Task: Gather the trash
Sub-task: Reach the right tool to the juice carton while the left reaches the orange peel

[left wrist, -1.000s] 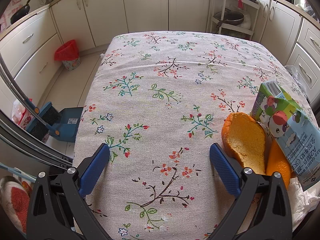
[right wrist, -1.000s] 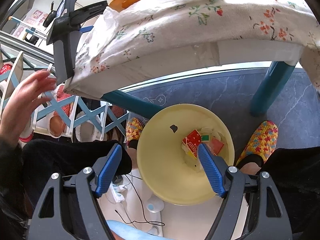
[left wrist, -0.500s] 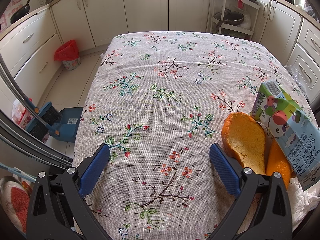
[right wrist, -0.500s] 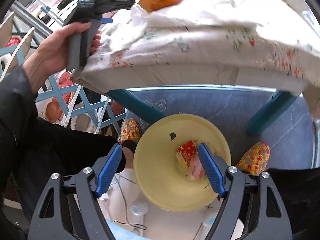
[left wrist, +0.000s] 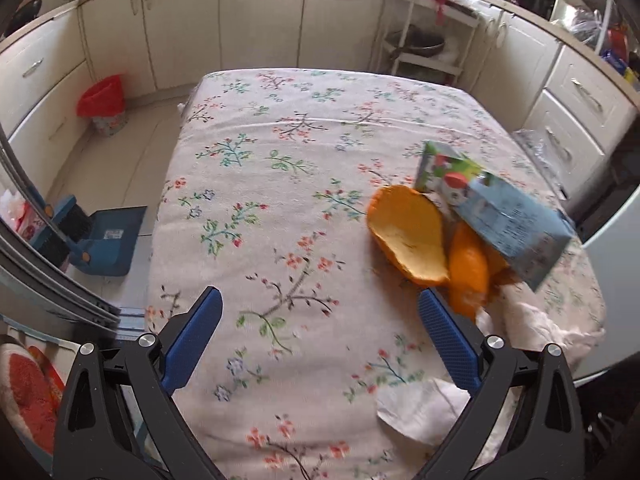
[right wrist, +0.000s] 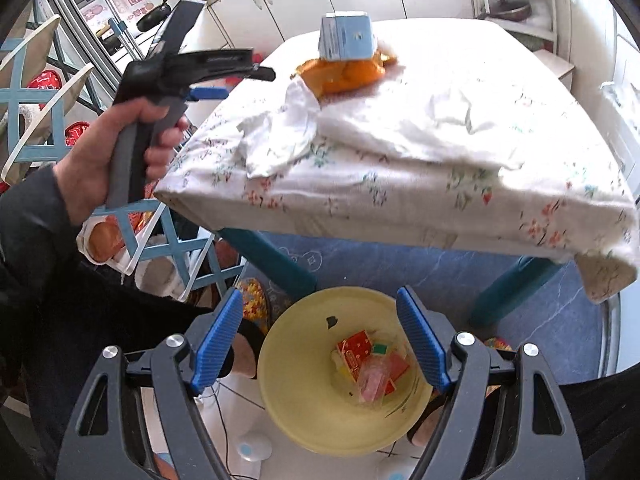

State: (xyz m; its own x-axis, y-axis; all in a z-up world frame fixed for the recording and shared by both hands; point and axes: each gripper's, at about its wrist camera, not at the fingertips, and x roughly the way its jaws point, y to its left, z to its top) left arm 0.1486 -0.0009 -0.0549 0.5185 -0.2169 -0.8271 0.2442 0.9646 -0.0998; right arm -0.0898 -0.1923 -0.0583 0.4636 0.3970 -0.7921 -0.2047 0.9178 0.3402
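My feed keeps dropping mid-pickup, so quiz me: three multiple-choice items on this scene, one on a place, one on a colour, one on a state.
1. Where does the blue-and-green drink carton lie?
A. on the orange peels
B. in the bin
C. on the floor

2. What colour is the round plastic bin under the right gripper?
A. red
B. pale yellow
C. blue

3. How do the right gripper's jaws stand?
A. shut on a wrapper
B. shut on a tissue
C. open, holding nothing

A: the carton leans on the orange peels on the floral tablecloth.
B: its wall is pale yellow, with wrappers inside.
C: the blue pads stand wide apart with nothing between them.
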